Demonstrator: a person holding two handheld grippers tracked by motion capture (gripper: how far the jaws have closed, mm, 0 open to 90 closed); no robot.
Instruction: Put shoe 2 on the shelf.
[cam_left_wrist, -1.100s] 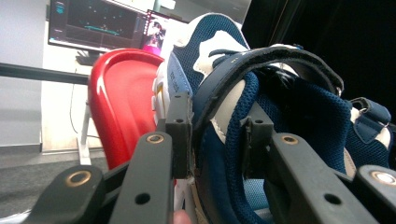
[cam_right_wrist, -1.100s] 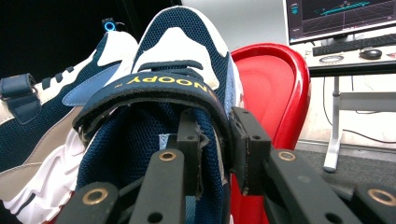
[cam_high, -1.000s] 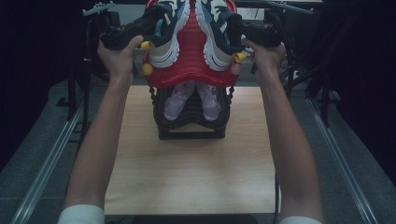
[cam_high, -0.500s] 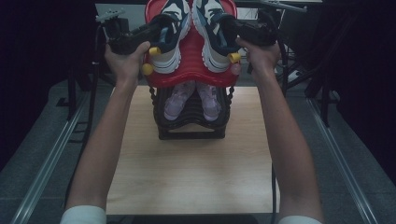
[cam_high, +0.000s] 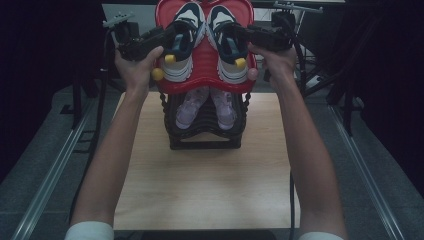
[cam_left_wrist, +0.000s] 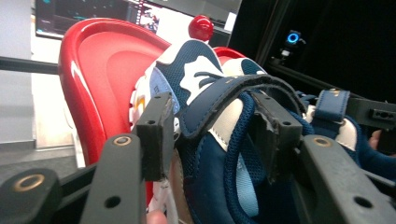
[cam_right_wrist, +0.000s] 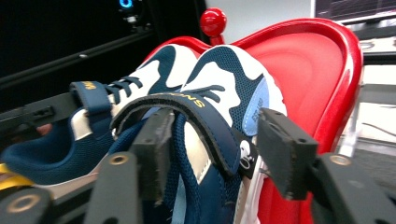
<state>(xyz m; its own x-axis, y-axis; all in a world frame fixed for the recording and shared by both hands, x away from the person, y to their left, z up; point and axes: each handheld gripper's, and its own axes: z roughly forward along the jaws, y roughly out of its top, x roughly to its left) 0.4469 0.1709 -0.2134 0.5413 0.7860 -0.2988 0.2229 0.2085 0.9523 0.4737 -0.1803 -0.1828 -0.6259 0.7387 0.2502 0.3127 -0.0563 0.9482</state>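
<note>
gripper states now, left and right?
left gripper: jaws have just been opening, now open around the left shoe, pads off it.
right gripper: likewise opening, now open around the right shoe.

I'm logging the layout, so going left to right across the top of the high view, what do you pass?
left gripper → left shoe → right shoe → right gripper. Both shoes lie on the red tray; each gripper's jaws, just opened wider, straddle its shoe's collar.
</note>
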